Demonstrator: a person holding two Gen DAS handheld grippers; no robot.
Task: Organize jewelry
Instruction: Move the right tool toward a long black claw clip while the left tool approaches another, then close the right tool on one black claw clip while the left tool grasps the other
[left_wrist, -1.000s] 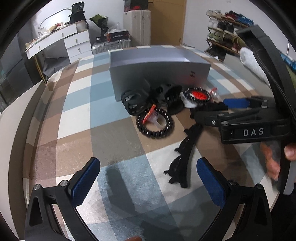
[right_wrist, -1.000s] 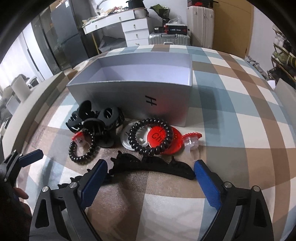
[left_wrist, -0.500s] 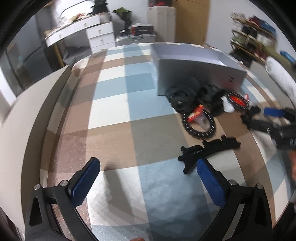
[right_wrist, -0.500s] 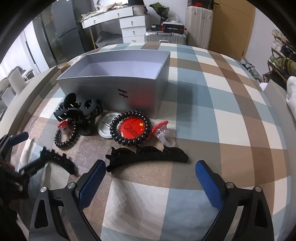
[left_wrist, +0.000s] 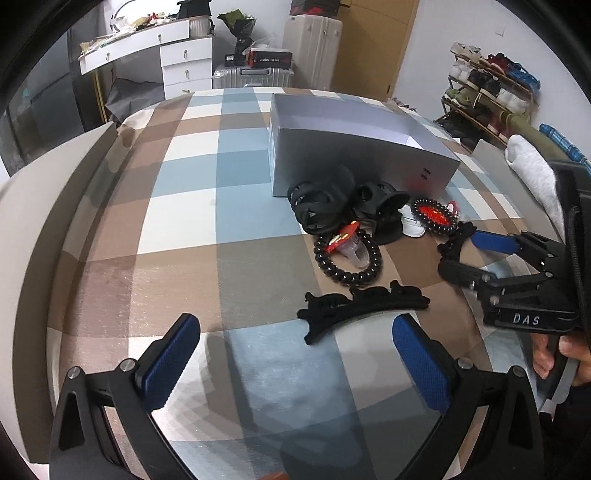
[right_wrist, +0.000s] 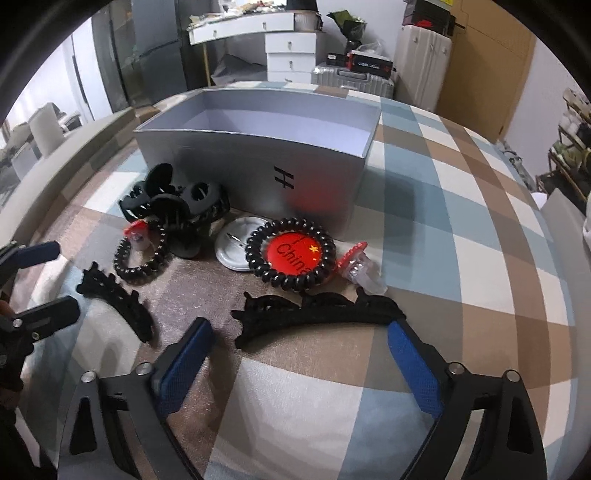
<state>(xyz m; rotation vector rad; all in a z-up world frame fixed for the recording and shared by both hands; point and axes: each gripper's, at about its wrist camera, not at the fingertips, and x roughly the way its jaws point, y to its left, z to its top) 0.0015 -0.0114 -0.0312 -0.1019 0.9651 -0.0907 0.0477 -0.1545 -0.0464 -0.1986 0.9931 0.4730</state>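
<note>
An open grey box (right_wrist: 258, 147) stands on the checked cloth; it also shows in the left wrist view (left_wrist: 354, 151). In front of it lie black claw clips (right_wrist: 173, 206), two black spiral hair ties (right_wrist: 291, 254) (right_wrist: 140, 254), a red badge (right_wrist: 291, 253), a white badge (right_wrist: 236, 247) and two long black hair clips. My right gripper (right_wrist: 299, 362) is open, its fingers on either side of one long clip (right_wrist: 317, 314). My left gripper (left_wrist: 295, 362) is open and empty just short of the other long clip (left_wrist: 362, 306).
The checked cloth (left_wrist: 184, 221) spreads wide to the left of the jewelry. A clear ring with a red top (right_wrist: 358, 269) lies right of the red badge. White drawers (right_wrist: 291, 55), suitcases and a shoe rack (left_wrist: 487, 96) stand behind.
The left gripper swung left and came back toward the pile, and one long clip now lies crosswise before it. The right gripper moved forward until its fingers flank the other long clip.
</note>
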